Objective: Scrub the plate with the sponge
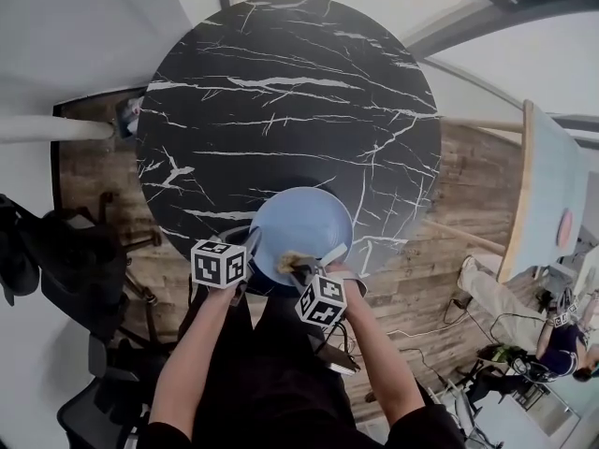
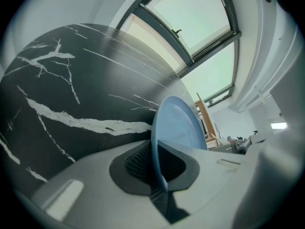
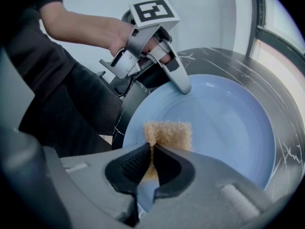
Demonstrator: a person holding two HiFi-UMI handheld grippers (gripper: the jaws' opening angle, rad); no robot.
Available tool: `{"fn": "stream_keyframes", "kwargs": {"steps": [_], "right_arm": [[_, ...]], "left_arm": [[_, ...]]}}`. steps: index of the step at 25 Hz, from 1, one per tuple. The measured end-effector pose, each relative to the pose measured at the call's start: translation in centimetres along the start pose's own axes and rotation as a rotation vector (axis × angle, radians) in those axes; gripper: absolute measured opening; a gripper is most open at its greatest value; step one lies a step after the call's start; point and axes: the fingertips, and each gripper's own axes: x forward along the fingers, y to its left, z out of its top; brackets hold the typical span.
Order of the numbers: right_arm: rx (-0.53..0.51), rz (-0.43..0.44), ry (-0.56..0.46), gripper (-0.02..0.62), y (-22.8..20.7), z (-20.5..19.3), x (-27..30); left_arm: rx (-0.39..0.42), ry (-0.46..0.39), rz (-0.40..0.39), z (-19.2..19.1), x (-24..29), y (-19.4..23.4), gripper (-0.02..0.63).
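A light blue plate (image 1: 301, 224) sits tilted at the near edge of the round black marble table (image 1: 290, 92). My left gripper (image 2: 155, 168) is shut on the plate's (image 2: 177, 128) rim, seen edge-on between its pads. In the right gripper view the left gripper (image 3: 183, 87) clamps the plate's (image 3: 224, 123) upper left rim. My right gripper (image 3: 151, 161) is shut on a tan, fibrous sponge (image 3: 167, 135), which lies flat against the plate's near left part. From the head view the sponge (image 1: 296, 263) shows at the plate's near rim, with the right gripper (image 1: 309, 274) just behind it.
Table (image 3: 286, 94) surface stretches beyond the plate. Wooden floor (image 1: 94, 176) surrounds the table. Dark chairs (image 1: 56, 260) stand at the left, a light board (image 1: 547, 195) leans at the right, and cables and gear (image 1: 505, 354) lie on the floor at lower right.
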Motion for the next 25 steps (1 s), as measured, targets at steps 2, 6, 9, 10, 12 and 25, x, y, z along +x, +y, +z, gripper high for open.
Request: {"fn": "stream_keyframes", "kwargs": {"steps": [2, 6, 9, 10, 12, 25], "right_arm": [[-0.009, 0.006, 0.001, 0.023, -0.4, 0.0, -0.1], [-0.036, -0.003, 0.003, 0.023, -1.7, 0.1, -0.5], [-0.049, -0.009, 0.005, 0.023, -3.0, 0.2, -0.8], [-0.056, -0.012, 0.008, 0.023, -3.5, 0.3, -1.0], [-0.074, -0.020, 0.016, 0.023, -4.5, 0.4, -1.2], [-0.143, -0.103, 0.031, 0.023, -11.0, 1.6, -2.9]], "left_arm": [[0.006, 0.002, 0.003, 0.0, 0.0, 0.0, 0.020], [0.009, 0.002, 0.000, 0.0, 0.0, 0.0, 0.020], [0.014, 0.007, -0.001, 0.0, 0.1, 0.0, 0.020], [0.016, 0.009, 0.000, 0.0, 0.1, 0.0, 0.021], [0.013, 0.008, 0.001, -0.1, 0.1, 0.0, 0.020], [0.008, 0.015, -0.001, -0.1, 0.0, 0.0, 0.020]]}}
